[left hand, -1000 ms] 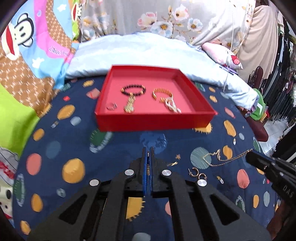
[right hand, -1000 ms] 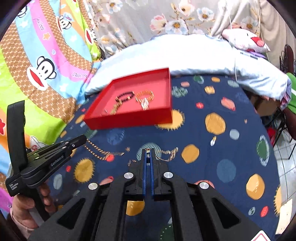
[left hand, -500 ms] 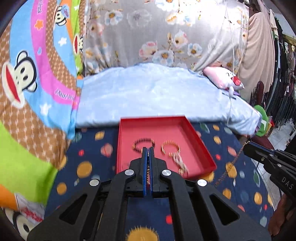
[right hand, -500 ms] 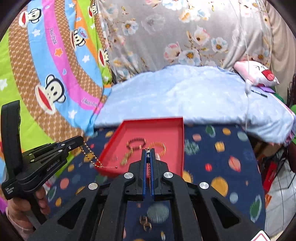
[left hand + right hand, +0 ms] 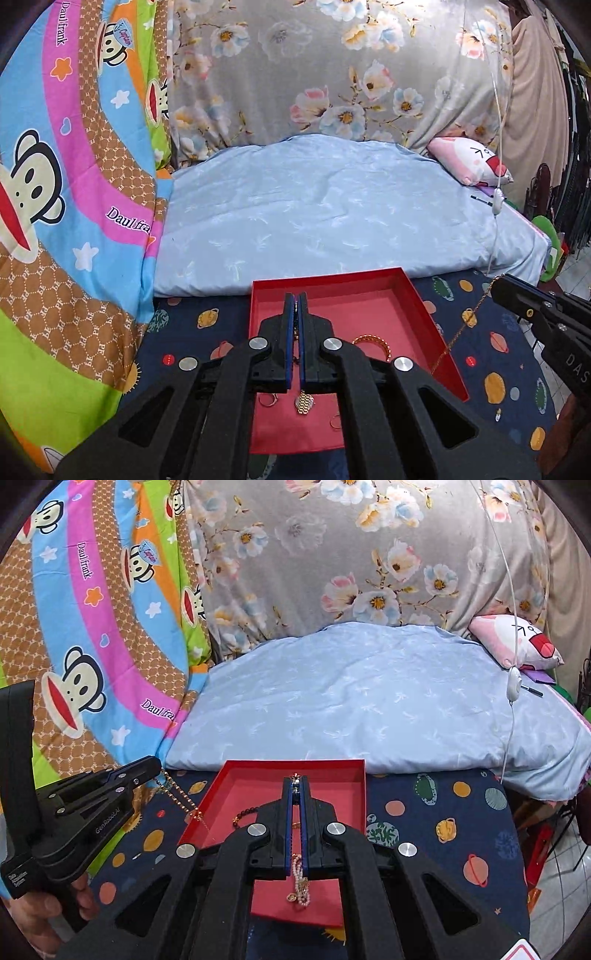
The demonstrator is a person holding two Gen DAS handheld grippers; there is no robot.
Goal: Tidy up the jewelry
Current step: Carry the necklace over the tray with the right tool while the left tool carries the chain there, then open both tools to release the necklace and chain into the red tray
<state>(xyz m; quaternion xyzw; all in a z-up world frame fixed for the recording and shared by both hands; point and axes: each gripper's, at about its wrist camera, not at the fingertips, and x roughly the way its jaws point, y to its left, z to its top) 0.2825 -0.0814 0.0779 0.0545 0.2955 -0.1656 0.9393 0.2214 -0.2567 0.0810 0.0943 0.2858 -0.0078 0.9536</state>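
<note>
A gold chain (image 5: 181, 794) is pinched at each end between the closed jaws of the left gripper (image 5: 295, 295) and the right gripper (image 5: 295, 777), and is seen hanging slack between them above the red tray (image 5: 417, 299). Bracelets (image 5: 371, 341), rings and a pearl strand (image 5: 299, 878) are seen lying inside the tray, which is set on the navy planet-print cloth (image 5: 443, 812).
</note>
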